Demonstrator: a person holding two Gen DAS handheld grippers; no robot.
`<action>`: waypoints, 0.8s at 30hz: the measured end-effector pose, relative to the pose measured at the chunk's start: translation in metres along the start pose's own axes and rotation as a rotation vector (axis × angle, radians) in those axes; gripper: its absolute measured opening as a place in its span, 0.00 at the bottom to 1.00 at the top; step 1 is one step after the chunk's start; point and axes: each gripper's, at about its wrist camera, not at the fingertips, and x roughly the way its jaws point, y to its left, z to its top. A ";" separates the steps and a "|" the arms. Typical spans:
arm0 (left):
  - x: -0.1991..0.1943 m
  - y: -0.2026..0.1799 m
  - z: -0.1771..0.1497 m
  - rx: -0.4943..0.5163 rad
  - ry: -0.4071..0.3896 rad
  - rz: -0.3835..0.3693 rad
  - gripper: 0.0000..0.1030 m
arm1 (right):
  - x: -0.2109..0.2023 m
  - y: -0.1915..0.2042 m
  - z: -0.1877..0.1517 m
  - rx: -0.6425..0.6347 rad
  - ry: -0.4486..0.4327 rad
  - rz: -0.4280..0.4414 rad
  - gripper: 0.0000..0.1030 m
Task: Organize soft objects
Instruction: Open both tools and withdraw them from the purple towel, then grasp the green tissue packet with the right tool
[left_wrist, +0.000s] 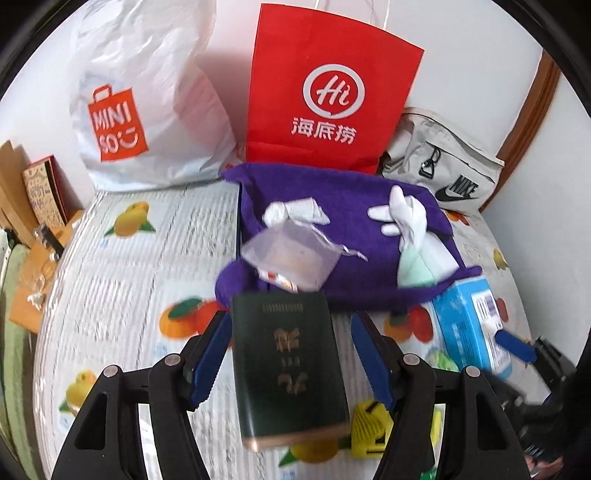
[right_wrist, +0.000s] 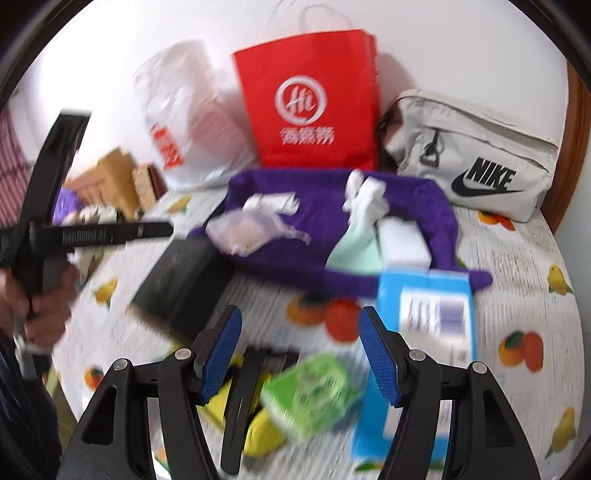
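Jaws on my left gripper (left_wrist: 291, 325) and right gripper (right_wrist: 301, 326) stood apart, empty, above the purple cloth (left_wrist: 332, 221).

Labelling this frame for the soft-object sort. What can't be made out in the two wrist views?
- Green packet: right wrist view, motion blur smears its print.
- Blue box: left wrist view, the right gripper's blue finger covers its near end.
- Yellow object: left wrist view, half hidden by the left gripper's finger; unidentifiable.
- Dark green book: gold cover lettering blurred.
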 end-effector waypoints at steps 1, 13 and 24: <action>-0.001 0.000 -0.004 0.000 0.000 -0.005 0.63 | 0.000 0.006 -0.007 -0.012 0.010 0.011 0.63; -0.028 0.015 -0.049 0.018 -0.003 -0.017 0.63 | 0.032 0.041 -0.044 -0.182 0.101 -0.168 0.52; -0.023 0.025 -0.078 0.001 0.034 -0.039 0.63 | 0.019 0.038 -0.042 -0.130 0.052 -0.184 0.28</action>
